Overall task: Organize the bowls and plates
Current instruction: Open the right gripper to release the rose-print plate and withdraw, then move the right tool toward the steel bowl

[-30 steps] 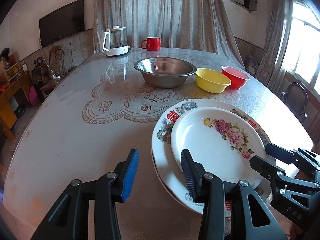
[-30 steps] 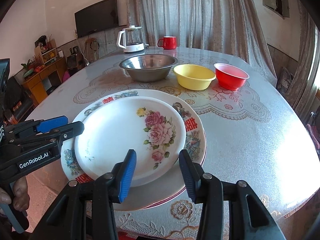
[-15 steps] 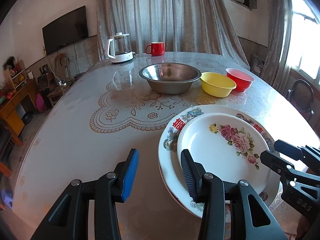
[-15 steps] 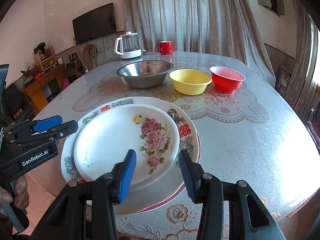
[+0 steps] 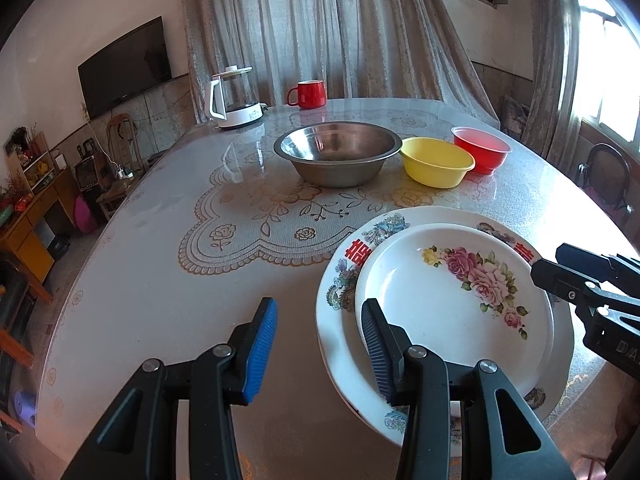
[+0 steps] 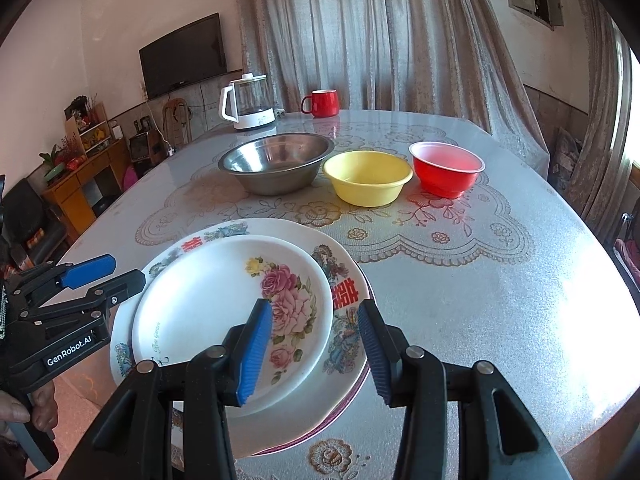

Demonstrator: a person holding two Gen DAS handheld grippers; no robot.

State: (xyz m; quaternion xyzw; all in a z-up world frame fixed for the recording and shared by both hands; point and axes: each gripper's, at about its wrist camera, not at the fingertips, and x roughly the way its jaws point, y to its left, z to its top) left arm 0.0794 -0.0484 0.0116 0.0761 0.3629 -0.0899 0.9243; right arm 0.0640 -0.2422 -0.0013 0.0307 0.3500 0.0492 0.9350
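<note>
A small white rose plate (image 5: 440, 304) (image 6: 208, 304) lies on a larger plate with red characters (image 5: 420, 214) (image 6: 280, 228) at the table's near edge. Behind them stand a steel bowl (image 5: 338, 152) (image 6: 276, 164), a yellow bowl (image 5: 436, 162) (image 6: 368, 176) and a red bowl (image 5: 480, 148) (image 6: 446, 172) in a row. My left gripper (image 5: 318, 344) (image 6: 100, 276) is open at the stack's left rim, one finger over bare table. My right gripper (image 6: 314, 348) (image 5: 560, 268) is open above the stack's right side. Neither holds anything.
A white kettle (image 5: 234, 98) and a red mug (image 5: 308, 94) stand at the far edge of the round table (image 5: 160, 280). A lace mat covers its middle. A hand (image 6: 24, 412) holds the left gripper. A chair (image 5: 608, 172) stands at the right, cabinets at the left.
My right gripper has shifted right, from the small plate's near edge to the stack's right side. The left view has tipped up slightly. Plates and bowls have not moved.
</note>
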